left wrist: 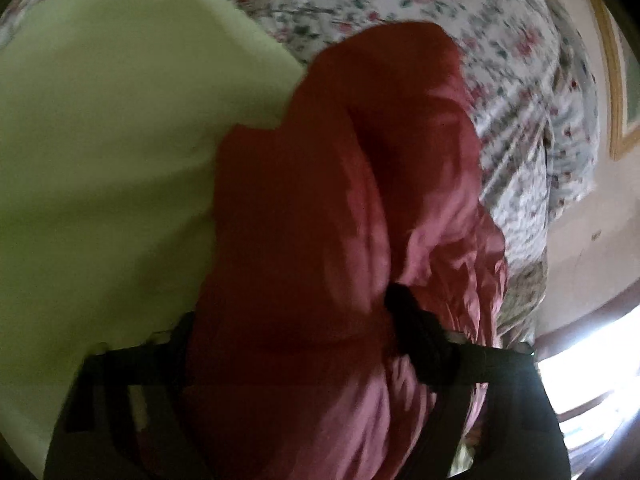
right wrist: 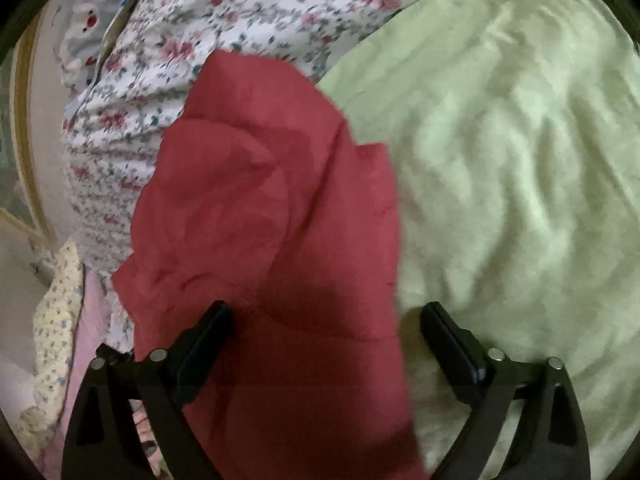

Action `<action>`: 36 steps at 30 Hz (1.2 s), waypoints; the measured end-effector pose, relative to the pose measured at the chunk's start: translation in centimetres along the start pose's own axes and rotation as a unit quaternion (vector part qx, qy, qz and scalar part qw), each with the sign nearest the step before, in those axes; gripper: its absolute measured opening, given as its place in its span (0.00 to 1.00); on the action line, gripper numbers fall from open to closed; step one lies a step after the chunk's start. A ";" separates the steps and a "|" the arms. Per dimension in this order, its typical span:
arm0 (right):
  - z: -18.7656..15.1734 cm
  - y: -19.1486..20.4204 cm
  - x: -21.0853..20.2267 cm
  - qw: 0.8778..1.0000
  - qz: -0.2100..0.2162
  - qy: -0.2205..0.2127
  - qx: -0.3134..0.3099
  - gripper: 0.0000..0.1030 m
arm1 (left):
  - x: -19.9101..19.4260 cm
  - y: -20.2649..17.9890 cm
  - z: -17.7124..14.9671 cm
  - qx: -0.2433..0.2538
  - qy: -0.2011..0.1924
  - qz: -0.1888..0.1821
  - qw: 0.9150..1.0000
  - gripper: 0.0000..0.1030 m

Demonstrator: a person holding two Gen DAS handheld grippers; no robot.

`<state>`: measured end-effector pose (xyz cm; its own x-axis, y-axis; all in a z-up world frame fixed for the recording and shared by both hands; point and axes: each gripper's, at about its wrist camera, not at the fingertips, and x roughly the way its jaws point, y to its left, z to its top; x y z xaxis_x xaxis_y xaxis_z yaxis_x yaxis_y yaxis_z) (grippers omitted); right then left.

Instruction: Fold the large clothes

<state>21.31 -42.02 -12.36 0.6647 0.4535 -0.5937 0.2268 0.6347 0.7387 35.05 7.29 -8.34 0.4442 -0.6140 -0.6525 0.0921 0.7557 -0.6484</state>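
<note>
A: Nearest the lens in the right wrist view, the right gripper [right wrist: 324,332] has its two black fingers [right wrist: 200,344] spread at the bottom of the frame, with the red garment [right wrist: 272,208] running up between them. The left pad meets the cloth's edge; the right pad stands clear of it over the pale green sheet [right wrist: 500,160]. So the claw is spread, not pinching.

B: And the other one?

A: In the left wrist view, the left gripper [left wrist: 288,340] sits low in the frame with the same red garment [left wrist: 340,200] bunched thickly between its fingers. The right finger [left wrist: 416,332] sinks into the folds; the left one is mostly hidden behind cloth. Blur keeps me from saying whether the pads press, so I cannot tell if it grips.

B: Edges?

A: In the right view, the garment's right edge runs up the centre against the green sheet, and its top corner reaches the floral bedspread [right wrist: 240,12] in the upper middle.

B: Open room?

A: The green sheet lies bare across the right half of that view. Farther off, the floral bedspread fills the top, with a pillow [right wrist: 92,16] at upper left.
</note>
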 end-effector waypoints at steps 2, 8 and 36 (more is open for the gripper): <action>-0.2 0.7 0.0 1.000 -0.009 0.000 -0.007 0.62 | -0.3 -0.9 -0.2 0.019 -0.001 0.010 1.000 0.52; -1.1 3.2 -1.7 0.999 -0.022 0.001 -0.024 0.39 | -3.0 -2.6 -1.3 0.054 -0.008 0.017 0.998 0.37; -17.3 3.6 -13.7 0.998 -0.007 0.052 -0.019 0.38 | -15.8 -0.1 -15.9 0.058 0.052 0.011 0.997 0.38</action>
<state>0.71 -35.18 -7.10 0.5832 0.5065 -0.6351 0.2070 0.6633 0.7191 13.81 13.26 -4.18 0.3523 -0.6130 -0.7072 0.1884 0.7866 -0.5880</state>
